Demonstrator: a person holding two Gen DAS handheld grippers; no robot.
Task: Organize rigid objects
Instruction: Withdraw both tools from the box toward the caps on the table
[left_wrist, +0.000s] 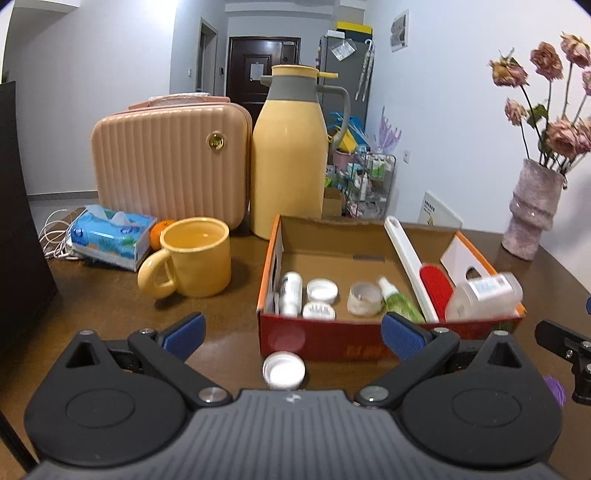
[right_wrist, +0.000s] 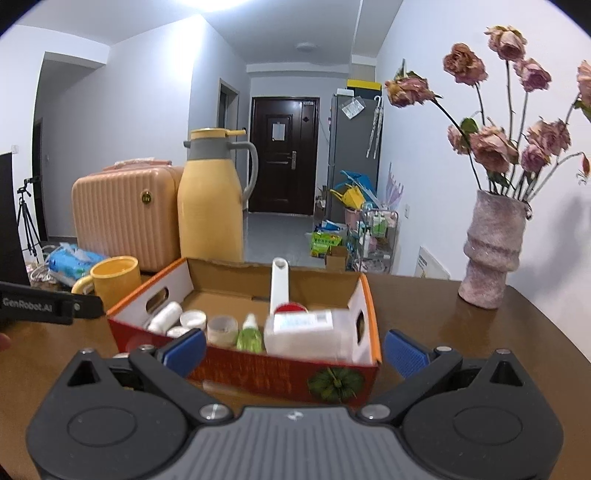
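A red cardboard box (left_wrist: 317, 338) (right_wrist: 258, 373) stands on the brown table. It holds a white bottle (left_wrist: 290, 291), two white jars (left_wrist: 322, 290), a tape roll (left_wrist: 364, 298), a green spray bottle (left_wrist: 399, 301), a white and red lint brush (left_wrist: 410, 258) and a clear plastic bottle (left_wrist: 484, 293) (right_wrist: 314, 328), blurred, lying at its right end. A white jar (left_wrist: 283, 370) sits on the table in front of the box. My left gripper (left_wrist: 293, 332) is open and empty around it. My right gripper (right_wrist: 293, 349) is open and empty just before the box.
A yellow mug (left_wrist: 195, 256), a yellow thermos jug (left_wrist: 290, 155), a pink case (left_wrist: 170, 162), a tissue pack (left_wrist: 110, 236) and an orange (left_wrist: 160, 230) stand left and behind. A vase of dried roses (right_wrist: 491, 251) stands at the right.
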